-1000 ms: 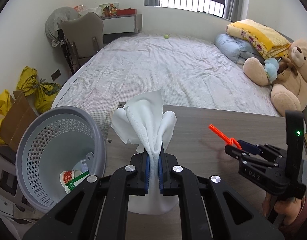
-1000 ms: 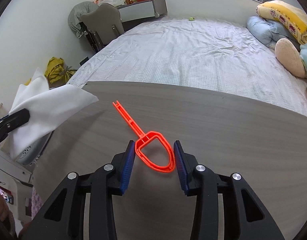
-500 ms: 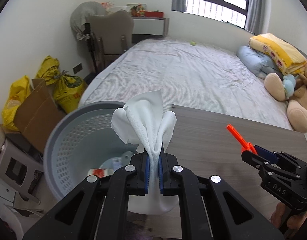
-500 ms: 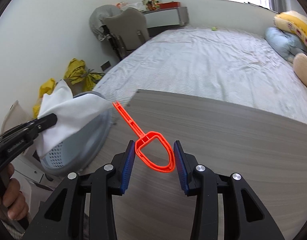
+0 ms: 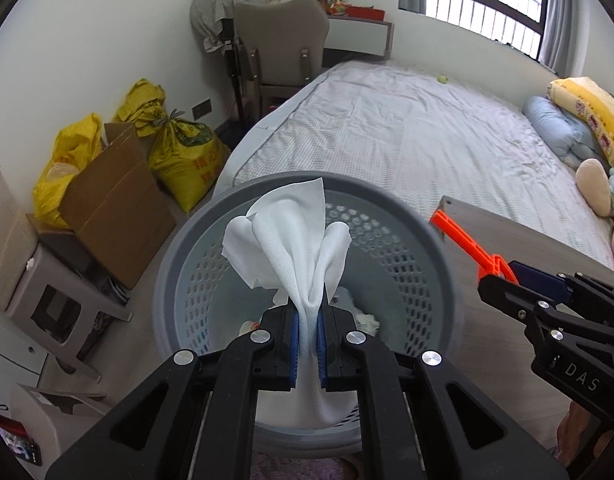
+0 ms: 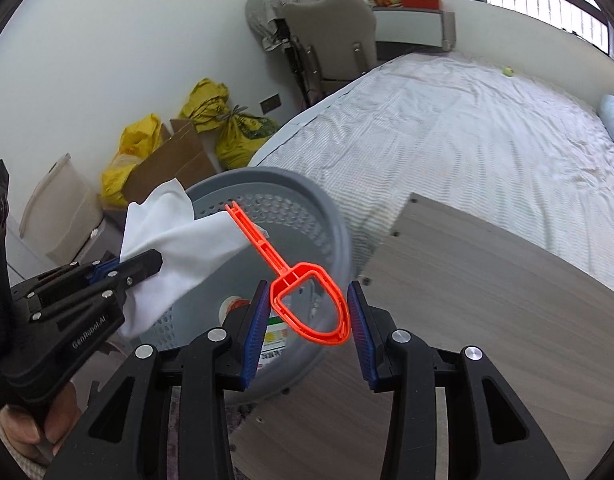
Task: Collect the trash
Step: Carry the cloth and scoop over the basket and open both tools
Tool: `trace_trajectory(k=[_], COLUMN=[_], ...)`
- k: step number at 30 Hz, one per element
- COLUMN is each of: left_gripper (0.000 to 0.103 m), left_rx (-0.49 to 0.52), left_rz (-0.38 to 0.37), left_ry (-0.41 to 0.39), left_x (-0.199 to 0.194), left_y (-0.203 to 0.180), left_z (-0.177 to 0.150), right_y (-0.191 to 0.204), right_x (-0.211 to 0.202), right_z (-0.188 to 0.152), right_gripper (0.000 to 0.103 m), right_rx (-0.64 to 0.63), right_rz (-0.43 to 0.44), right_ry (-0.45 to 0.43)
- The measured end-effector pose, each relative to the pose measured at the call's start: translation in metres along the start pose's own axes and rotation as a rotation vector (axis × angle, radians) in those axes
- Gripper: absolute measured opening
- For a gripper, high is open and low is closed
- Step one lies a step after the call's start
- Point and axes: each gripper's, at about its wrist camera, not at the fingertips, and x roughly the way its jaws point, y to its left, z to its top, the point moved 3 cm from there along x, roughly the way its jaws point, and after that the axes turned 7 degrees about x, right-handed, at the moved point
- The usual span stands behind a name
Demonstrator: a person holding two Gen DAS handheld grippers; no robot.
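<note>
My left gripper [image 5: 307, 340] is shut on a white tissue [image 5: 295, 240] and holds it over the open grey perforated trash basket [image 5: 427, 248]. The tissue also shows in the right wrist view [image 6: 179, 236]. My right gripper [image 6: 307, 320] is shut on an orange plastic scoop-shaped piece [image 6: 307, 304] by its loop end, its long handle pointing over the basket [image 6: 327, 216]. The right gripper shows in the left wrist view [image 5: 503, 284] at the basket's right rim. Some trash lies at the basket's bottom.
A wooden table [image 6: 487, 300] lies right of the basket. A bed [image 5: 407, 140] is behind it. A cardboard box [image 5: 115, 200], yellow bags [image 5: 179, 148] and a grey stool [image 5: 47, 288] stand left of the basket. A chair [image 5: 283, 52] is at the back.
Both grippers have swung left from over the table to over the basket, each still holding its item. The basket now fills the middle of both views.
</note>
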Motion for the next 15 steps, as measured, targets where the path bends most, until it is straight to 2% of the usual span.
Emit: trace_trajectory(k=[5,10,12,13,15], left_gripper=[0.008,0.008,0.012,0.012,0.015], left_rx=[-0.024,-0.037,-0.041,-0.046,-0.051], left_rz=[0.023,0.032,0.03,0.024,0.024], left_ry=[0.014,0.02,0.022,0.021,0.026], left_x=[0.004,0.005,0.005,0.005,0.005], left_y=[0.016,0.024,0.025,0.025,0.027], left_z=[-0.005,-0.008,-0.008,-0.008,-0.008], right_y=[0.021,0.026,0.027,0.028,0.027], right_x=[0.02,0.032,0.032,0.032,0.03], right_z=[0.005,0.011,0.012,0.013,0.013], right_gripper=[0.038,0.038,0.039,0.04,0.054], right_rx=[-0.036,-0.042,-0.044,-0.046,-0.045], right_rz=[0.008,0.013,0.017,0.017,0.012], right_ry=[0.025,0.041,0.031,0.028,0.017])
